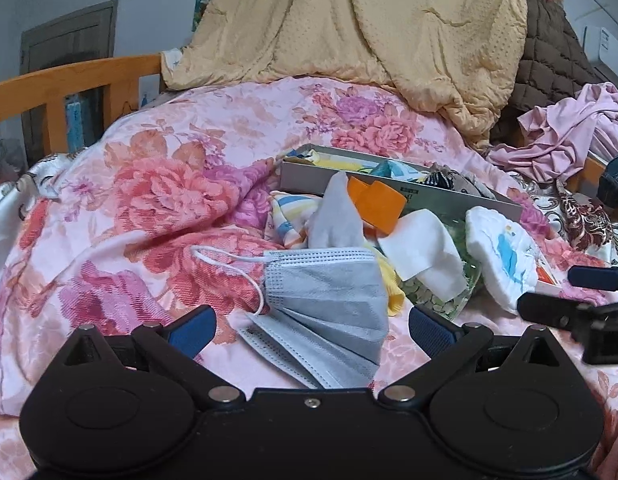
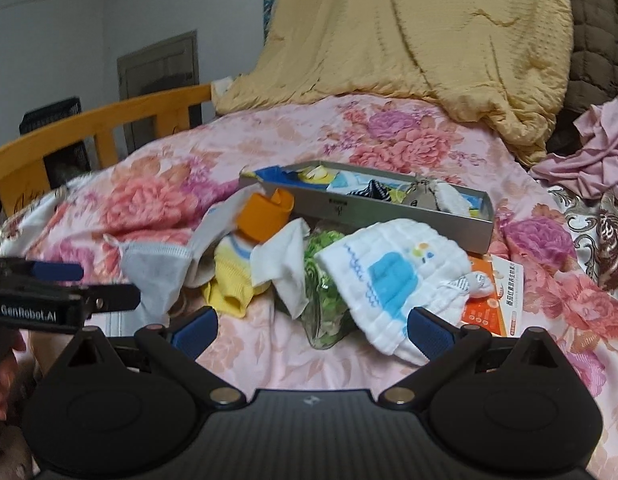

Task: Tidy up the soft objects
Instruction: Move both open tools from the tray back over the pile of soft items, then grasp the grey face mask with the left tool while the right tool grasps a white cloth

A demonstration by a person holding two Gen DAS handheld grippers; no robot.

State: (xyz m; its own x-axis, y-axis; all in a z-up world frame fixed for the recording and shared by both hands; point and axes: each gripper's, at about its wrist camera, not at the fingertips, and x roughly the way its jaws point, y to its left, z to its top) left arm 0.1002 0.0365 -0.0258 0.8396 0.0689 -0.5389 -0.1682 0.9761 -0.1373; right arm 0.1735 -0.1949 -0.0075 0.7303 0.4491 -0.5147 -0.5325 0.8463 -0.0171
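Observation:
A grey face mask [image 1: 325, 300] lies on the floral quilt between the blue pads of my open left gripper [image 1: 311, 330], untouched as far as I can see. Behind it sit a grey sock [image 1: 335, 220], an orange piece [image 1: 377, 204] and a white cloth [image 1: 425, 256]. My right gripper [image 2: 312, 330] is open too; its right pad [image 2: 429, 330] is at the edge of a white baby cloth with a blue whale [image 2: 393, 280]. A yellow sock [image 2: 233, 276] and a clear bag of green bits [image 2: 325, 280] lie ahead. The grey box [image 2: 369, 208] holds several small fabrics.
The floral quilt [image 1: 149, 200] covers the bed. A yellow blanket [image 1: 349, 28] is heaped at the back, and pink clothes [image 2: 597, 148] lie on the right. A wooden bed rail [image 1: 69, 80] runs along the left. An orange packet [image 2: 497, 296] lies beside the whale cloth.

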